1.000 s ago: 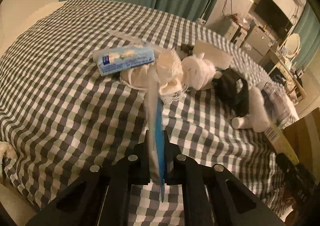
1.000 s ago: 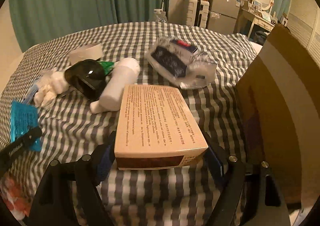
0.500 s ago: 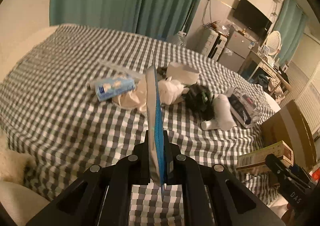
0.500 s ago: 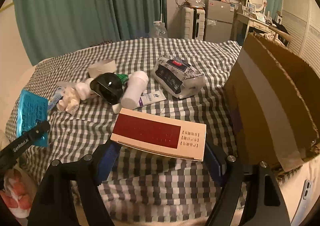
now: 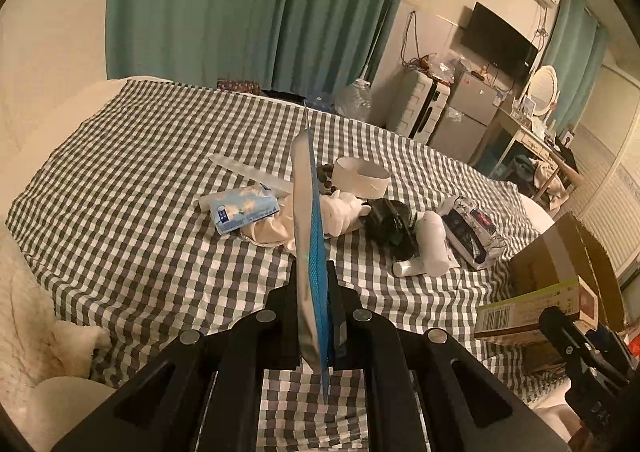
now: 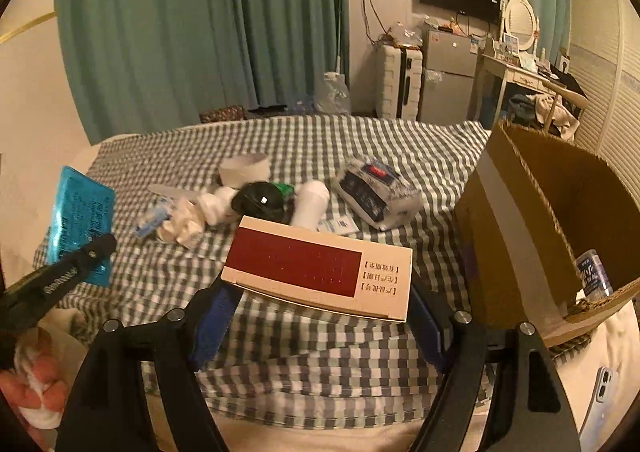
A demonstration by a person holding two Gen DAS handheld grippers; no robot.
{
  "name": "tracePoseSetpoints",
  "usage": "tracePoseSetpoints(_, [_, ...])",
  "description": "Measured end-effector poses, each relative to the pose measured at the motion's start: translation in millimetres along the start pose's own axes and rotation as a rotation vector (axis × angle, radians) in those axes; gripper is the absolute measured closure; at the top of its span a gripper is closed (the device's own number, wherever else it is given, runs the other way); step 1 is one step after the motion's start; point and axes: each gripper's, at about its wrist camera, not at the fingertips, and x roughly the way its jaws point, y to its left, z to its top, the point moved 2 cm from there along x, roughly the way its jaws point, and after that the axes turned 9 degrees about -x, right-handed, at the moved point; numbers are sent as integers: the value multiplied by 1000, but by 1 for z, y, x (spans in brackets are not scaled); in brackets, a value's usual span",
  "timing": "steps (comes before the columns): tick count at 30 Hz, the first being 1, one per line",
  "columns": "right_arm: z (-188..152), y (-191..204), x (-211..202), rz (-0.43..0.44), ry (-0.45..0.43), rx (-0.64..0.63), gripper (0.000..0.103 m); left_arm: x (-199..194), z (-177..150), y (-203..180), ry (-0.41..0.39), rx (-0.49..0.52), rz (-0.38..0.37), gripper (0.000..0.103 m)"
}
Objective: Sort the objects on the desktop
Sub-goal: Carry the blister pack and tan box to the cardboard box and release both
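Note:
My left gripper (image 5: 314, 316) is shut on a flat blue foil packet (image 5: 310, 244), held edge-on above the near edge of the checked cloth; the packet also shows in the right wrist view (image 6: 80, 211). My right gripper (image 6: 324, 316) is shut on a beige box with a dark red panel (image 6: 320, 272), lifted above the cloth just left of an open cardboard box (image 6: 532, 236). The beige box also shows at the right of the left wrist view (image 5: 536, 312).
On the checked cloth (image 5: 132, 211) lie a blue tissue pack (image 5: 244, 207), white cloth items (image 5: 340, 211), a black object (image 5: 390, 217), a white bottle (image 5: 428, 248), a tape roll (image 5: 362, 179) and a plastic-wrapped pack (image 5: 474, 236). A bottle (image 6: 592, 276) lies inside the cardboard box.
Both grippers have lifted and pulled back from the cloth with their loads. The beige box has tilted up, showing its red face, and moved nearer the cardboard box.

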Motion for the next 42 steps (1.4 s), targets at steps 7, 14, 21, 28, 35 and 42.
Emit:
tracePoseSetpoints(7, [15, 5, -18, 9, -41, -25, 26, -15, 13, -25, 3, 70, 25, 95])
tracePoseSetpoints(14, [42, -3, -39, -1, -92, -34, 26, -38, 38, -51, -50, 143, 22, 95])
tracePoseSetpoints(21, [68, -21, -70, -58, -150, -65, 26, -61, 57, -90, -67, 204, -17, 95])
tracePoseSetpoints(28, [86, -67, -100, -104, -182, -15, 26, -75, 55, -162, -59, 278, -109, 95])
tracePoseSetpoints(35, [95, -132, -118, -210, -180, 24, 26, -72, 36, -247, -10, 339, -212, 95])
tracePoseSetpoints(42, [82, -204, -115, -317, -113, 64, 26, -59, -4, -337, 59, 435, -316, 95])
